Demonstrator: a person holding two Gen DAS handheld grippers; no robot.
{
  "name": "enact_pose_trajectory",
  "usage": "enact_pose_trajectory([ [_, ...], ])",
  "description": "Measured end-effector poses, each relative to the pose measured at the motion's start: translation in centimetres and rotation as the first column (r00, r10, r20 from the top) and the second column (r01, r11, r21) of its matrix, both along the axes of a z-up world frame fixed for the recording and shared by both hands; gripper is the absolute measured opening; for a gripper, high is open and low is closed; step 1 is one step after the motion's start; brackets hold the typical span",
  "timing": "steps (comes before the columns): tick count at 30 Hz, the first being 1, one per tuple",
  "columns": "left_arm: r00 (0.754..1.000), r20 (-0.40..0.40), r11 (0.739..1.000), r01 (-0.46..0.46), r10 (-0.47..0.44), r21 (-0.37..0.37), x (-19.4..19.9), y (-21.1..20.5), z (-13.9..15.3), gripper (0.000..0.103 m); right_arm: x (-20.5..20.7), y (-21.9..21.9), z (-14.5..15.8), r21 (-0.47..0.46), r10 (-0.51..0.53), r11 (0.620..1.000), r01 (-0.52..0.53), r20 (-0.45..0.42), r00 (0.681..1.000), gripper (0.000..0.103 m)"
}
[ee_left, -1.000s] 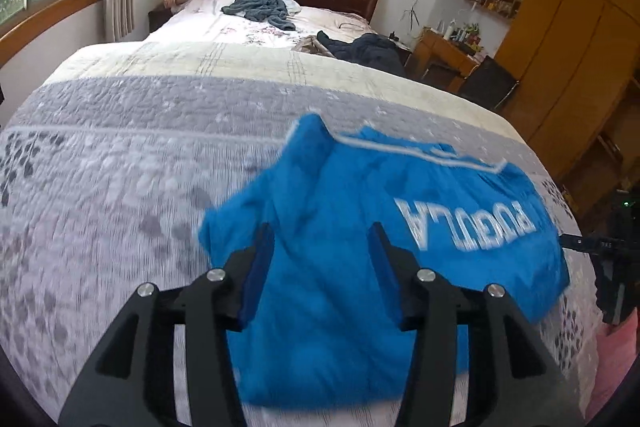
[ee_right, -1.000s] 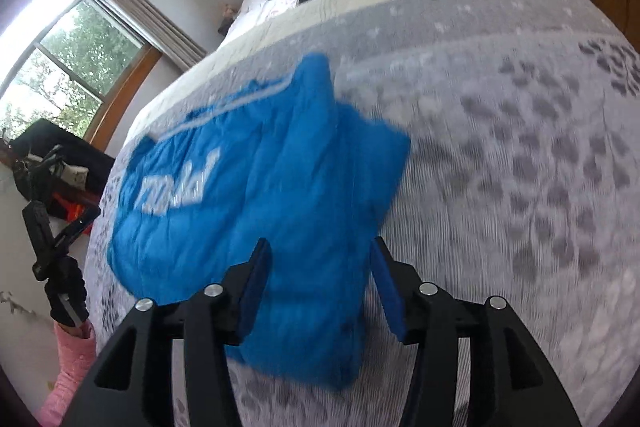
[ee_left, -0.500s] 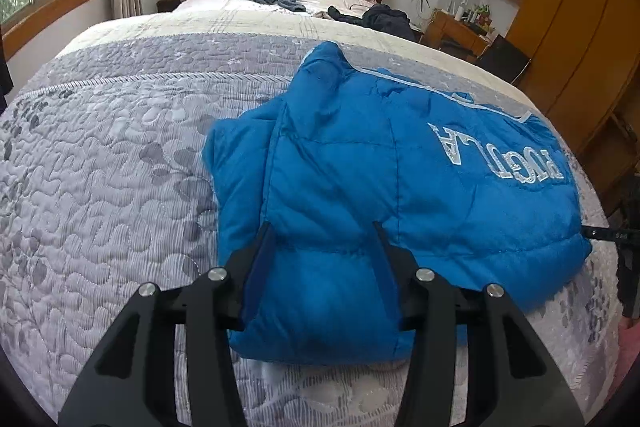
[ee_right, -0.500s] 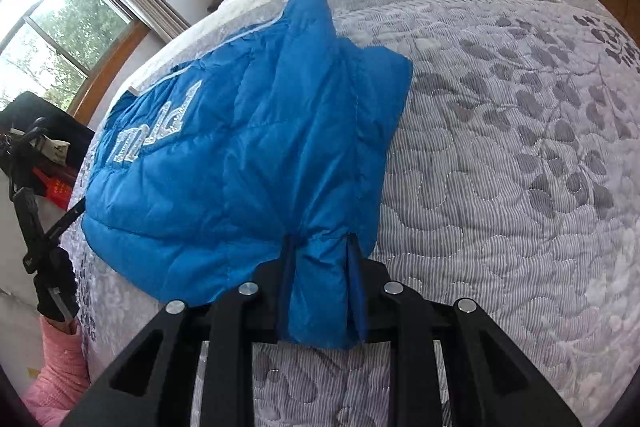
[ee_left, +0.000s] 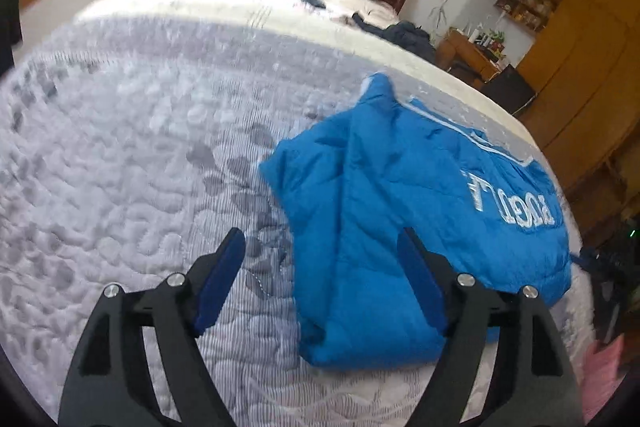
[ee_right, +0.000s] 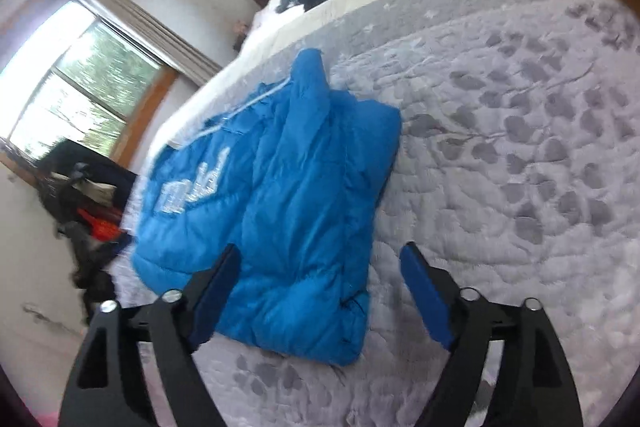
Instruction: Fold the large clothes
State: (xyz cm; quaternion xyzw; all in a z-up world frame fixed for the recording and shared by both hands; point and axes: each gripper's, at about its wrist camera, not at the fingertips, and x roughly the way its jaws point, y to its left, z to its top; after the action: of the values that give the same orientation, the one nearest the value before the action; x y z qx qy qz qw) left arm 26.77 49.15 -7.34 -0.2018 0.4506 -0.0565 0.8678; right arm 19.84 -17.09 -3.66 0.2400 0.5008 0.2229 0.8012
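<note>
Blue puffer jacket (ee_left: 400,227) on quilted bed (ee_left: 140,167) — soft, bulky, slippery; both tools (ee_left: 320,279) (ee_right: 320,287) spread, empty — pinch the near hem corners.

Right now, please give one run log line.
left claw: open | right claw: open | blue jacket: folded on grey quilt, released

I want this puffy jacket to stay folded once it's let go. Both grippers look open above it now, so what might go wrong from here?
The blue puffer jacket lies folded on the quilted bedspread with nothing holding it: the left gripper and right gripper are open. Risks:
1. Its padded layers may spring back and loosen the fold.
2. The bulging near corner could catch the fingers on the next pass.
</note>
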Motion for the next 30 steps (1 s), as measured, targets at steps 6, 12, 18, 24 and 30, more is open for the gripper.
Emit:
enact_pose_trajectory([
  [6,0.995,-0.024,0.982,0.091,-0.096,-0.167,3.0,0.2,-3.0,0.078,2.5,-0.2,-2.2,0.057,-0.005,0.998,0.008,-0.051,0.999,0.087],
  [12,0.989,-0.014,0.960,0.140,-0.148,-0.244,5.6,-0.6,-4.7,0.083,4.7,0.3,-4.1,0.122,0.019,0.992,-0.011,-0.064,0.998,0.088],
  [18,0.983,-0.041,0.961,0.164,-0.177,-0.221,7.7,-2.4,-4.8,0.090,6.9,2.7,-4.3,0.122,0.042,0.992,-0.039,-0.028,0.999,0.085],
  [24,0.986,-0.022,0.970,0.158,-0.164,-0.186,7.6,-3.6,-4.6,0.067,6.5,3.5,-4.4,0.159,0.042,0.986,-0.039,-0.018,0.999,0.056],
  [30,0.991,-0.005,0.969,0.130,-0.134,-0.212,7.1,-4.0,-4.0,0.037,5.6,2.9,-3.5,0.175,0.041,0.984,-0.043,0.012,0.999,0.037],
])
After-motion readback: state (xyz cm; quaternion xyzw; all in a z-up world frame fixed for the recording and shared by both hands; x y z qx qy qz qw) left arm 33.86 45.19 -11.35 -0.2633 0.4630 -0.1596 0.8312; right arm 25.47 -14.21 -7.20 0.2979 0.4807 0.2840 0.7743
